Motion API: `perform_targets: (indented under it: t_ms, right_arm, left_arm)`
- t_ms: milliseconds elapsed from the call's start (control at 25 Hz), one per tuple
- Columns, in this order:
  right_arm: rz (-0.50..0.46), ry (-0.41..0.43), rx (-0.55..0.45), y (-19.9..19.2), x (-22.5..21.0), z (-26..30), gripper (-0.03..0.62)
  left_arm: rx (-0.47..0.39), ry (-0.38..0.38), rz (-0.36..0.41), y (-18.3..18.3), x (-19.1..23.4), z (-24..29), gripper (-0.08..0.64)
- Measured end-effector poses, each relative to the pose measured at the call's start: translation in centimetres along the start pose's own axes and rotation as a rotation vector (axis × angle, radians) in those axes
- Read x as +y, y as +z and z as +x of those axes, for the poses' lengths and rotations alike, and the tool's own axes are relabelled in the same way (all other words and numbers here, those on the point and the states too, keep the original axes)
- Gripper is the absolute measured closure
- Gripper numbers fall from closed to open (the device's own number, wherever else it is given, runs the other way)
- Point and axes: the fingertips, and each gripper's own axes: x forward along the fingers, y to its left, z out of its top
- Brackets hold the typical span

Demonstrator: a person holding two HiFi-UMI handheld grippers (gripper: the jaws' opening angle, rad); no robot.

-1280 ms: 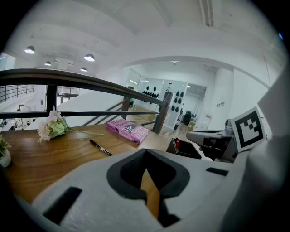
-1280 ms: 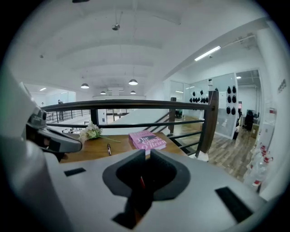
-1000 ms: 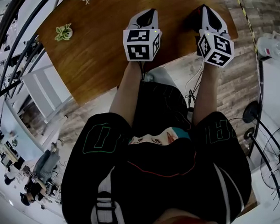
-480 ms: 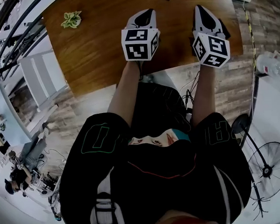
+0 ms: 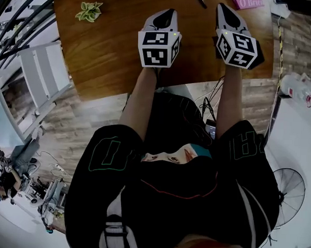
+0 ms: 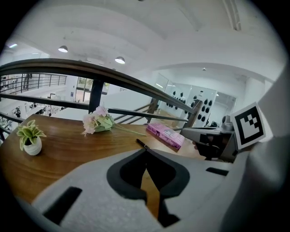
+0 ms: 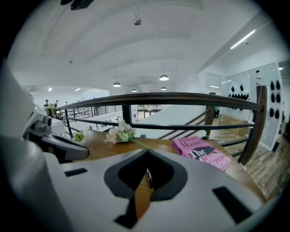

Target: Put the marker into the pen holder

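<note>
A black marker [image 6: 143,144] lies on the wooden table [image 5: 112,48], just left of a pink book [image 6: 165,135]. In the head view the marker [image 5: 200,0] shows at the top edge, beyond both grippers. My left gripper [image 5: 166,13] hovers over the table's near part, shut with nothing in it, its tips [image 6: 146,150] aimed toward the marker. My right gripper [image 5: 224,9] is beside it, also shut and empty; through the gap under its tips [image 7: 147,152] I see the marker [image 7: 149,178]. No pen holder is in any view.
A small potted plant [image 5: 88,12] stands at the table's left side, and a bunch of pale flowers [image 6: 97,122] lies toward the far edge. The pink book [image 5: 246,2] is at the far right. A dark railing [image 7: 158,97] runs behind the table.
The head view has shifted, so more of the table's far part shows and the marker and pink book have come into view. Both grippers stay side by side, shut.
</note>
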Motion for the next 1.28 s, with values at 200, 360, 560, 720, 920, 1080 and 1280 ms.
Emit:
perform_targets:
  t_ms: [200, 360, 560, 720, 920, 1080, 1280]
  right_arm:
    - [-0.040, 0.037, 0.080, -0.7, 0.4, 3.3, 0.573]
    - [-0.065, 0.065, 0.147, -1.6, 0.9, 5.8, 0.555]
    - [-0.091, 0.102, 0.228, -2.6, 1.4, 8.9, 0.532]
    - [-0.100, 0.121, 0.286, -3.1, 1.8, 11.2, 0.514]
    - [-0.129, 0.129, 0.347, -3.8, 2.2, 13.7, 0.505]
    - [-0.146, 0.141, 0.411, -4.6, 2.6, 15.5, 0.494]
    - [-0.196, 0.138, 0.476, -5.0, 2.5, 17.7, 0.491]
  left_arm:
    - [0.004, 0.011, -0.021, 0.4, 1.9, 0.8, 0.552]
    - [0.008, 0.020, -0.041, 0.5, 3.5, 1.6, 0.552]
    - [0.022, 0.021, -0.050, 0.3, 4.8, 2.6, 0.552]
    - [0.031, 0.036, -0.054, 0.2, 6.3, 3.2, 0.552]
    - [0.036, 0.035, -0.084, 0.1, 7.9, 4.0, 0.552]
    - [0.027, 0.022, -0.121, 0.2, 8.7, 4.5, 0.552]
    - [0.002, 0.009, -0.147, 0.4, 9.5, 4.6, 0.552]
